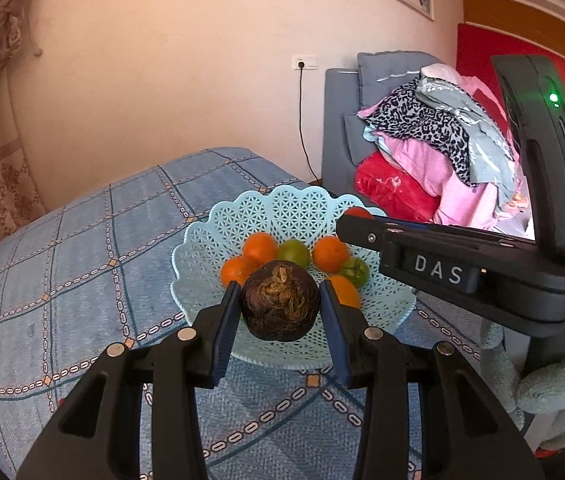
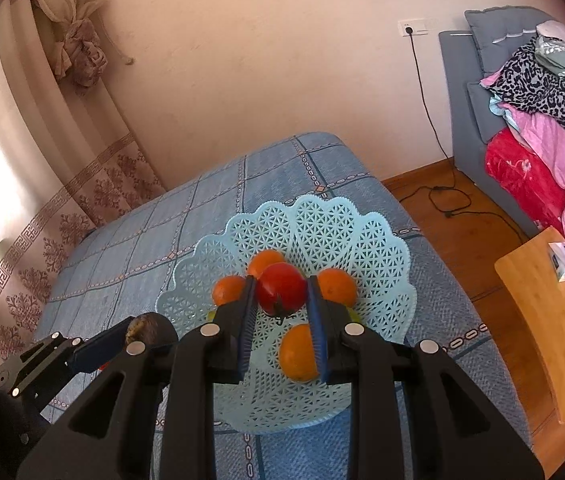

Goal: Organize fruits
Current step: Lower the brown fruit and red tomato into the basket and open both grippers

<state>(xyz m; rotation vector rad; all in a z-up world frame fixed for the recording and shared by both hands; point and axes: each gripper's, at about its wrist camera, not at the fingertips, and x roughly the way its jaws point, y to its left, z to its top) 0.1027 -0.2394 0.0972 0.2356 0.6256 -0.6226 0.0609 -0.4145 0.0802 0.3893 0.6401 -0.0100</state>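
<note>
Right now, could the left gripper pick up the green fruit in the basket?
Probably not yet. The left gripper is shut on a dark brown fruit, so its jaws are occupied. The green fruit lies in the basket just beyond, among oranges; the path looks free once the load is dropped.

Colours on the blue checked cloth (image 1: 62,280)

The lattice basket (image 2: 322,224) was pale blue; in it lay orange fruits (image 2: 298,354) and green ones (image 1: 293,253). A red tomato (image 2: 282,288) and a dark brown fruit (image 1: 280,306) showed nearer.
</note>
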